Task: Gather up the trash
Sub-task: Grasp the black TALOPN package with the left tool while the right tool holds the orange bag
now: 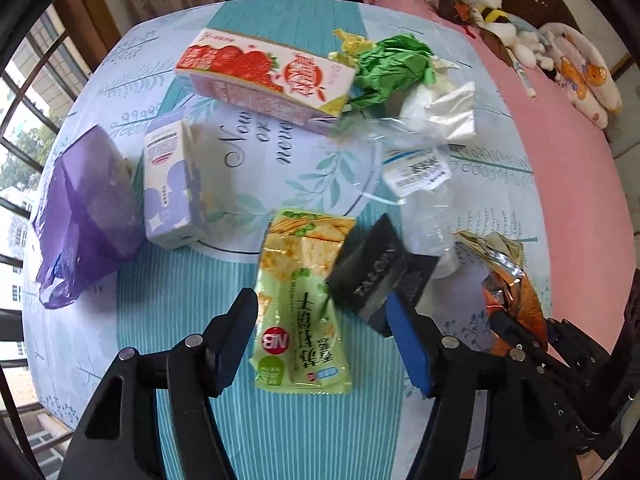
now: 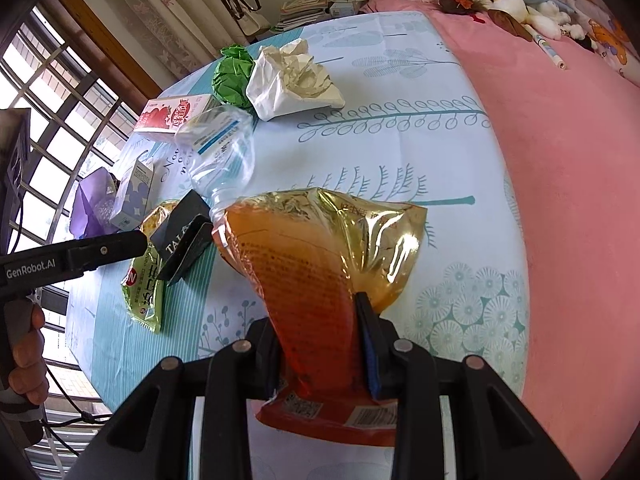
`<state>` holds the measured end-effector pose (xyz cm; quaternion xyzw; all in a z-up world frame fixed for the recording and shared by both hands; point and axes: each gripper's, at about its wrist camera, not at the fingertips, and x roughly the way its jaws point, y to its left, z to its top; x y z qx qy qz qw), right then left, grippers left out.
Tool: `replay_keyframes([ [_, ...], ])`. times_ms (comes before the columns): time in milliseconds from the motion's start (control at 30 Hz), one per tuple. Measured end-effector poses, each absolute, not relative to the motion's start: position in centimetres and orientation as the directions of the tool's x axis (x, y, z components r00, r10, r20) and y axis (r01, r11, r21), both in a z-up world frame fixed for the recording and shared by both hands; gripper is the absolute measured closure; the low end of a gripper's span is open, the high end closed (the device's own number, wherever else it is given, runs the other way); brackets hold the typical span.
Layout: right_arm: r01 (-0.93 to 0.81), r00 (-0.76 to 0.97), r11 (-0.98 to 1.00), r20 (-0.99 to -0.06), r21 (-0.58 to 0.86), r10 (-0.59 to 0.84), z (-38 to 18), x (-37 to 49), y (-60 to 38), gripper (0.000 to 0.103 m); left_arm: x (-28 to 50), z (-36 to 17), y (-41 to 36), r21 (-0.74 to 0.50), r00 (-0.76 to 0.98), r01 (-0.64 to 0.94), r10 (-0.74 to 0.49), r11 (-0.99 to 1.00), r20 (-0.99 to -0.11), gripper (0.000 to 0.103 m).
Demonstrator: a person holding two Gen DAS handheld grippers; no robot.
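My left gripper (image 1: pixel 324 340) is open, its fingers on either side of a green cracker wrapper (image 1: pixel 302 300) lying on the table; a black box (image 1: pixel 372 272) leans by its right finger. My right gripper (image 2: pixel 320 340) is shut on an orange and gold foil snack bag (image 2: pixel 324 264) and holds it above the table. The bag also shows at the right of the left wrist view (image 1: pixel 508 280). The left gripper's finger (image 2: pixel 108 250) reaches in from the left in the right wrist view, above the wrapper (image 2: pixel 146 284).
On the light blue tablecloth (image 1: pixel 280 440) lie a strawberry carton (image 1: pixel 264 76), a purple carton (image 1: pixel 172 188), a purple bag (image 1: pixel 84 216), green paper (image 1: pixel 392 64), white paper (image 2: pixel 292 80) and a clear plastic bottle (image 2: pixel 224 152). A pink bed (image 2: pixel 560 200) with plush toys lies to the right.
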<state>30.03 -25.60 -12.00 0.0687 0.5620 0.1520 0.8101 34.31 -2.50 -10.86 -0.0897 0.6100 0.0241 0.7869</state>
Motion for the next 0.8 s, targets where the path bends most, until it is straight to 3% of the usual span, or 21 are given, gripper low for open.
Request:
replay_keyframes([
  [167, -0.16, 0.322, 0.944, -0.889, 0.288, 0.326, -12.0, 30.1, -25.7, 0.071, 35.0, -11.6, -4.2, -0.095, 0.226, -0.089, -0.073, 0.991, -0.971, 0.029],
  [533, -0.157, 0.326, 0.944, -0.886, 0.292, 0.328, -12.0, 30.0, -25.9, 0.071, 36.7, -14.4, -7.4, -0.064, 0.158, 0.021, -0.066, 0.998, -0.985, 0.027],
  [567, -0.157, 0.327, 0.943, -0.886, 0.292, 0.329, -12.0, 30.0, -25.9, 0.071, 36.7, -14.5, -7.5, -0.06, 0.159, 0.022, -0.062, 0.998, -0.985, 0.028],
  [633, -0.156, 0.328, 0.943, -0.885, 0.294, 0.33, -12.0, 30.0, -25.9, 0.071, 36.7, -14.5, -7.6, -0.054, 0.166, 0.025, -0.057, 0.998, -0.984, 0.043],
  [800, -0.152, 0.334, 0.943, -0.882, 0.297, 0.332, -12.0, 29.9, -25.9, 0.071, 36.8, -13.9, -7.1, -0.072, 0.182, 0.02, -0.074, 0.997, -0.98, 0.058],
])
